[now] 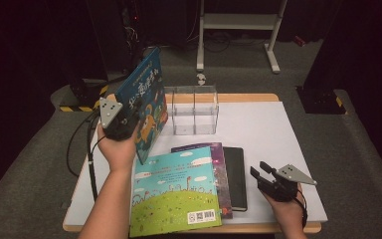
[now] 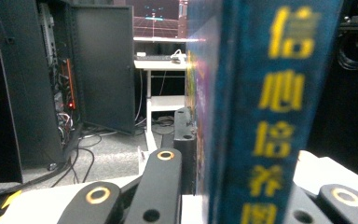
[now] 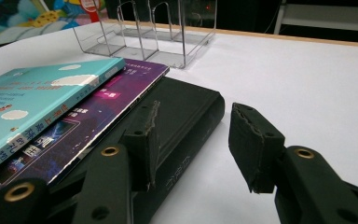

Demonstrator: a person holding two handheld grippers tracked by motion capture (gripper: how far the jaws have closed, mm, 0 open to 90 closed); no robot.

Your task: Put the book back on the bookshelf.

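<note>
Plenty of bare white table point(image 1: 258, 129) from 12 to 3 o'clock of the book stack, right out to the far wooden edge. Less room at 9 o'clock, where the stack nearly meets the near-left edge.

Left gripper point(image 1: 122, 119) up at roughly 10 o'clock of the table's middle, clamped shut on the blue picture book point(image 1: 146, 99). Book lifted clear of the table, standing on edge and tilted, cover facing right, just left of the clear acrylic rack point(image 1: 194, 112). From the left gripper view, blue spine with yellow characters point(image 2: 270, 107) sandwiched right between the black jaws, pads tight on both sides.

Right gripper point(image 1: 268, 177) down at about 4 o'clock, low over the table, jaws partly apart with nothing between them. From the right gripper view, black notebook point(image 3: 182, 121) just ahead, at 11 o'clock of the jaws, not touching.

Rack at 12 o'clock, divided into slots, nothing in any of them.

Stack at 6 o'clock: turquoise-and-green book point(image 1: 174, 191) on top, purple book point(image 1: 219, 169) peeking out beneath, black notebook at the right side.
</note>
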